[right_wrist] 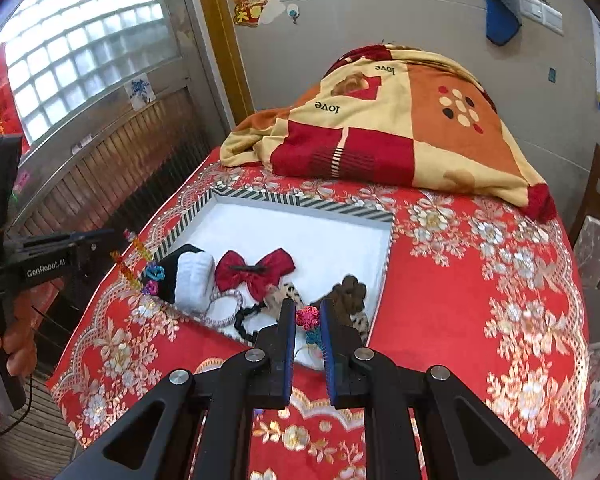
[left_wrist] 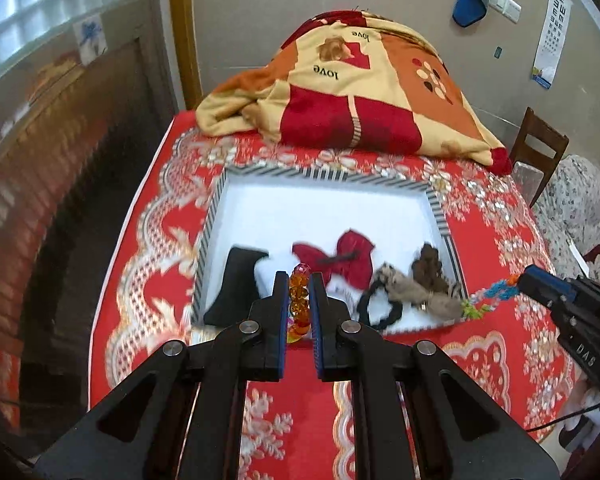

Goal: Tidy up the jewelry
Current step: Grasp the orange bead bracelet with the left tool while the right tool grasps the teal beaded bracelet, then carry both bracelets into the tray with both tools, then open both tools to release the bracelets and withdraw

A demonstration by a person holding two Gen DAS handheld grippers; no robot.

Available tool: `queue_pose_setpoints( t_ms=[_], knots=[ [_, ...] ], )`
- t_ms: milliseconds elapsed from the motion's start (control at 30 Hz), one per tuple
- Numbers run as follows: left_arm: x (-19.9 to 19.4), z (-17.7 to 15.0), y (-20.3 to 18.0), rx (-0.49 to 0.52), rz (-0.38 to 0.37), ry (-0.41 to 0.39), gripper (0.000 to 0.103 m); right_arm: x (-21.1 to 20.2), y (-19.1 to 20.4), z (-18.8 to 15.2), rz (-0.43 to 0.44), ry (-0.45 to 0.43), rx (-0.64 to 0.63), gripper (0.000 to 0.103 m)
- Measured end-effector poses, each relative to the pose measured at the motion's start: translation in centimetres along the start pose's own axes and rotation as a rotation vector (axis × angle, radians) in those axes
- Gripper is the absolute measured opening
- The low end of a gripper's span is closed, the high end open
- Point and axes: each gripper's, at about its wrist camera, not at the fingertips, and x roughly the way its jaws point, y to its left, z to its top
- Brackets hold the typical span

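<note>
My left gripper [left_wrist: 299, 280] is shut on an orange beaded bracelet [left_wrist: 299, 300], held above the near edge of a white tray with a striped rim [left_wrist: 324, 173]. My right gripper [right_wrist: 309, 306] is shut on a multicoloured braided bracelet [right_wrist: 309, 317] over the tray's near right corner; it also shows in the left wrist view [left_wrist: 490, 292]. In the tray lie a red bow [left_wrist: 342, 258], a black and white pouch [left_wrist: 238, 286], a black hair tie [left_wrist: 380, 308] and brown and leopard scrunchies [left_wrist: 428, 270].
The tray sits on a table under a red floral cloth [right_wrist: 480, 280]. A folded red and yellow blanket [right_wrist: 400, 132] lies at the far end. A wooden chair [left_wrist: 540, 148] stands at the right. A radiator and window are at the left.
</note>
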Motion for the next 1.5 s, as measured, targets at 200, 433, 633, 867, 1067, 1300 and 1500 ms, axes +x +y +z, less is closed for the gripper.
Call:
queue_pose_setpoints(
  t_ms=[200, 433, 633, 867, 1067, 1300, 1500],
  knots=[
    [3.0, 3.0, -0.5, 0.032, 0.018, 0.010, 0.009, 2.9, -0.1, 2.5, 0.001, 0.016, 0.002, 0.012],
    [7.5, 5.9, -0.1, 0.038, 0.024, 0.049, 0.009, 7.5, 0.4, 4.9, 0.011, 0.065, 0.005, 0.012],
    [9.8, 7.1, 1.3, 0.014, 0.011, 0.085, 0.009, 11.0, 0.3, 6.2, 0.022, 0.102, 0.010, 0.012],
    [13.3, 6.5, 2.5, -0.037, 0.006, 0.166, 0.010, 15.8, -2.2, 6.2, -0.021, 0.176, 0.060, 0.012],
    [14.8, 5.9, 3.0, -0.052, 0.008, 0.199, 0.029, 18.3, -4.6, 5.5, -0.088, 0.232, 0.104, 0.012],
    [14.5, 5.1, 3.1, -0.058, 0.015, 0.206, 0.043, 17.5, -4.9, 4.7, -0.067, 0.231, 0.140, 0.041],
    [13.2, 4.1, 2.2, -0.041, 0.032, 0.193, 0.044, 14.0, -3.4, 4.2, -0.026, 0.165, 0.140, 0.041]
  ],
)
